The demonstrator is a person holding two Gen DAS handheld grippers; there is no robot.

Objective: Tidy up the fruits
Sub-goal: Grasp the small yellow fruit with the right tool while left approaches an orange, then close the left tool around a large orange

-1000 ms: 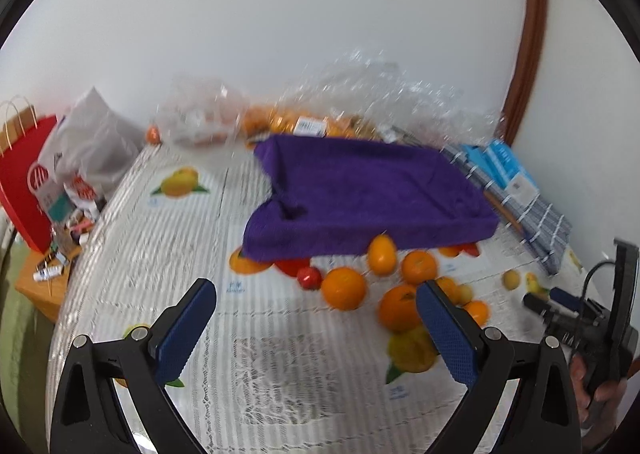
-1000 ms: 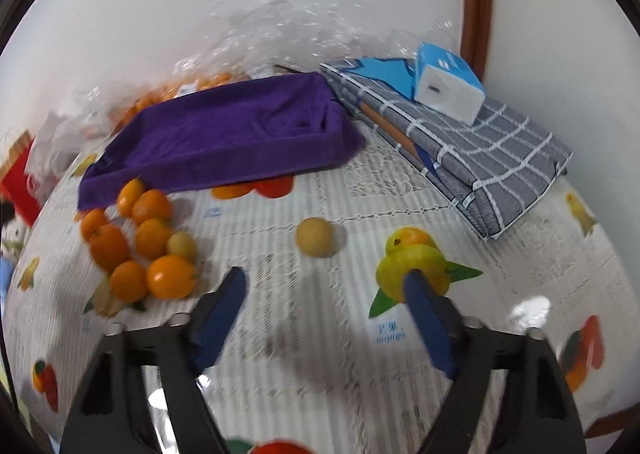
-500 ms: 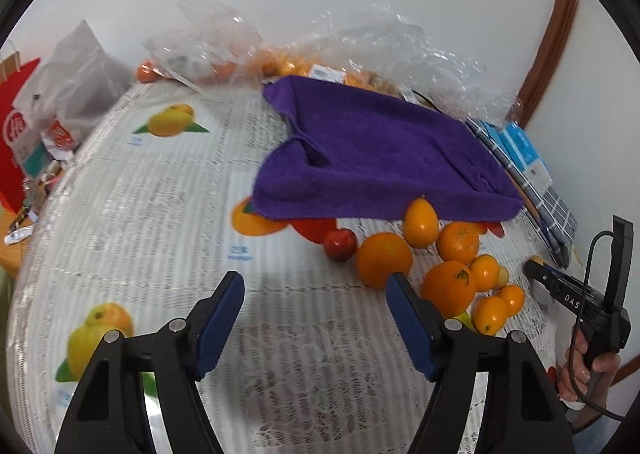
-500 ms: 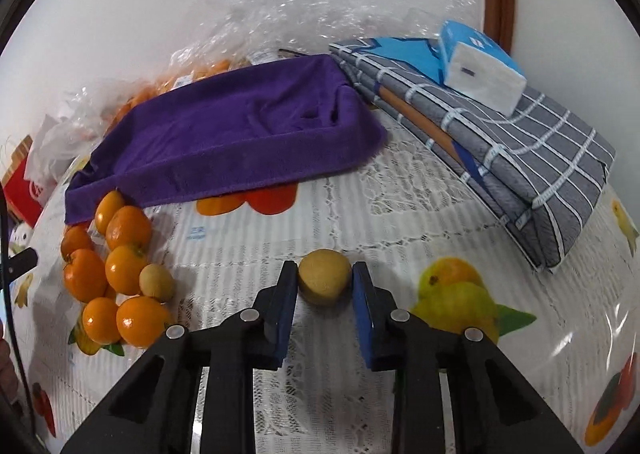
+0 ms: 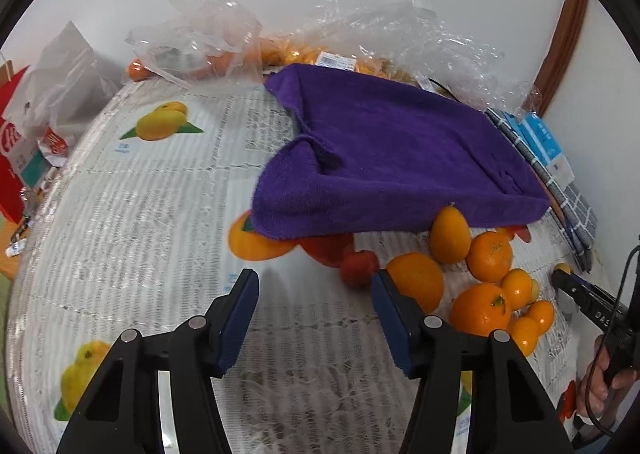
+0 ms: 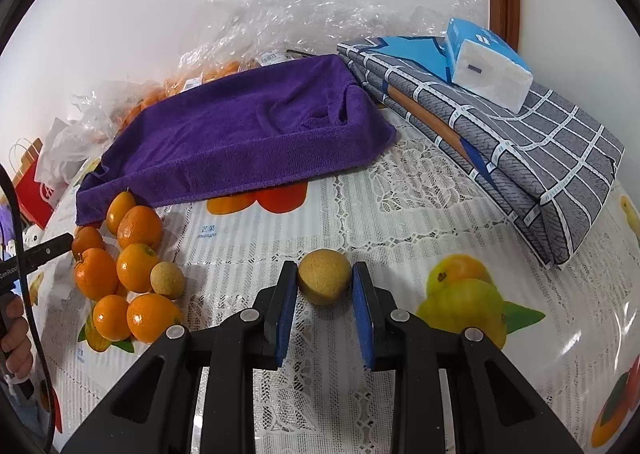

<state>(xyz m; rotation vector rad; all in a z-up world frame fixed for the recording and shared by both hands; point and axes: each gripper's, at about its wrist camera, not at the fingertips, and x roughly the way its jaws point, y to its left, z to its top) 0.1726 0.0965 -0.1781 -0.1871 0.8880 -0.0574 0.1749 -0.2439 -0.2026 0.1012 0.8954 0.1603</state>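
Note:
My right gripper [image 6: 325, 286] is shut on a small tan round fruit [image 6: 324, 281] just above the lace tablecloth. A pile of oranges [image 6: 132, 274] with a second tan fruit [image 6: 167, 280] lies to its left, in front of a purple towel [image 6: 248, 134]. In the left wrist view my left gripper [image 5: 316, 314] is open and empty above the cloth. A small red fruit [image 5: 359, 268] sits just beyond its right finger, with the oranges [image 5: 480, 286] further right. The right gripper [image 5: 584, 294] shows at the far right there.
Clear plastic bags holding more oranges [image 5: 280, 46] lie behind the towel by the wall. Folded grey checked cloth [image 6: 520, 158] with a tissue pack [image 6: 486, 62] sits at the right. A red paper bag [image 5: 16, 158] stands off the table's left edge. The tablecloth has printed fruit pictures [image 6: 464, 302].
My right gripper moved forward and closed on the tan fruit. My left gripper moved forward and lower toward the red fruit, its fingers narrowing somewhat.

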